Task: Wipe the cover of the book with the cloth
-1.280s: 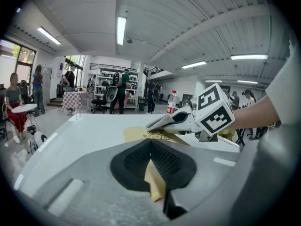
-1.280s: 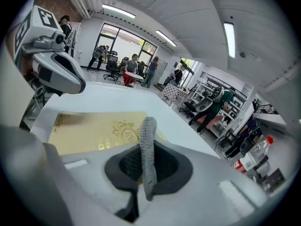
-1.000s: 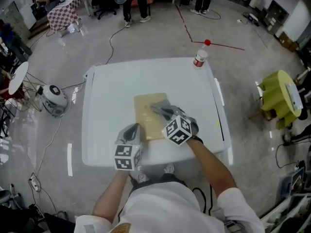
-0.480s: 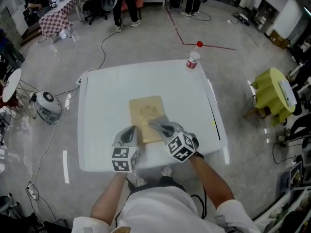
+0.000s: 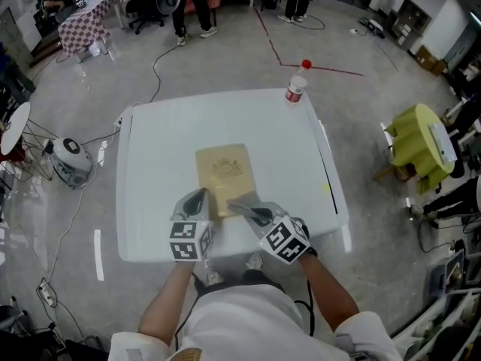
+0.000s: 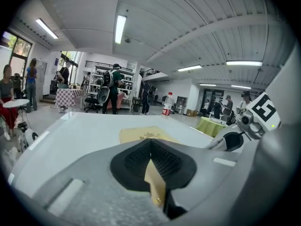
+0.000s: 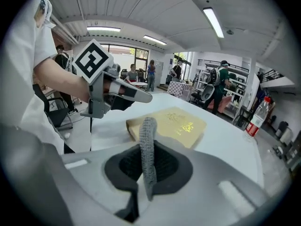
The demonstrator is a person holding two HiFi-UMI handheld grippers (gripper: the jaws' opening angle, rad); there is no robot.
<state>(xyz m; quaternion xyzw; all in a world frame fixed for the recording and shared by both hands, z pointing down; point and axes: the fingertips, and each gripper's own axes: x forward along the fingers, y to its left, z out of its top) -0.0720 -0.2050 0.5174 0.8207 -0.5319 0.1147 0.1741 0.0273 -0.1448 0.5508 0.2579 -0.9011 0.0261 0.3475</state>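
Where the white table (image 5: pixel 278 149) has its far right corner, one bottle (image 5: pixel 294 89) with a red cap stands upright; its contents are not readable. The tan book (image 5: pixel 223 177) lies flat and closed mid-table, toward the person's edge. The right gripper (image 7: pixel 149 161) has its pads clamped on a grey knit cloth (image 7: pixel 148 140), the strip standing up between them, at the book's near right corner. The left gripper (image 6: pixel 151 163) has its jaws drawn almost together, with only a tan sliver in the slit (book colour; pinched or seen through, can't tell). The right gripper view alone shows the left gripper above the book's near corner. The head view alone shows both grippers side by side at the book's near end.
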